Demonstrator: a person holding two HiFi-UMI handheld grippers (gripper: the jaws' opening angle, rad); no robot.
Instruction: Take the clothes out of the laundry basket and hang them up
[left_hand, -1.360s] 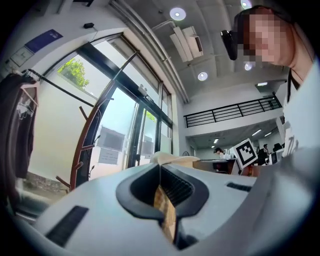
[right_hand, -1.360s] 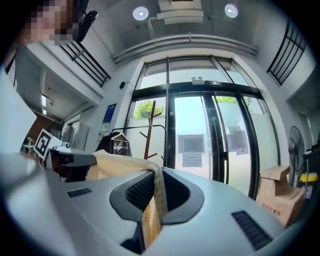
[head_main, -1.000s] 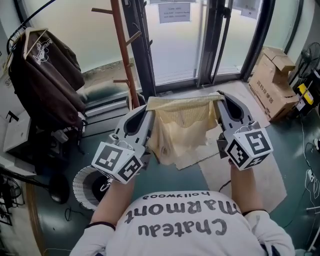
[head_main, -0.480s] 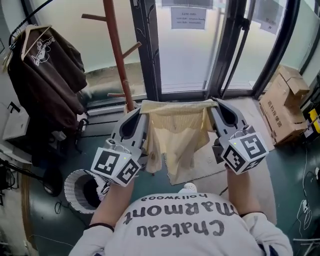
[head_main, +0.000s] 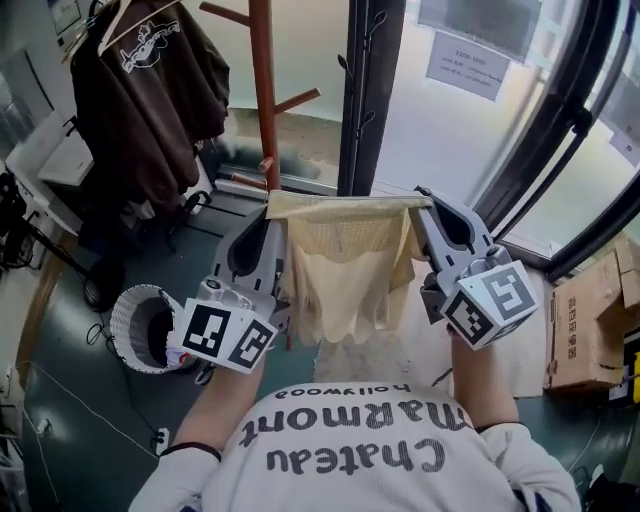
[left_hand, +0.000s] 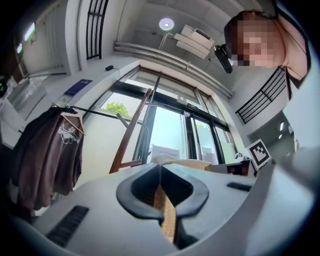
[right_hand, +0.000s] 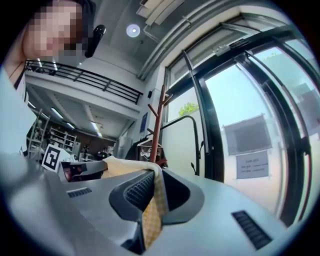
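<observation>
Head view, from the left: a brown top (head_main: 150, 90) hangs high up, already in place. Below it the white laundry basket (head_main: 137, 330) stands on the floor, and what is inside it cannot be made out. Just right of the basket, the left gripper (head_main: 274, 207) is clenched on one top corner of the yellow garment (head_main: 345, 265). The left gripper view confirms it, with a strip of yellow weave pinched between pads pressed tight together. Behind this gripper rises the wooden coat stand (head_main: 263, 100), and a glass door (head_main: 440, 110) lies beyond.

The garment is out of the basket and spread between the two tools. Its top hem is stretched nearly straight and the rest drops freely in front of the person's chest, well above the floor. At its right corner the right gripper (head_main: 424, 200) is likewise clamped on the cloth, and the right gripper view shows the fabric folded over one pad and nipped between both. A cardboard box (head_main: 590, 335) sits at the far right.

The step in hand looks like carrying the garment to the hanging place. To do it well, both grips should probably stay firm and level with each other, so the hem remains taut and neither corner slips. The loose lower part could snag on the stand's pegs, so a clear path around them seems wise. One corner should only be released once the cloth is supported.
</observation>
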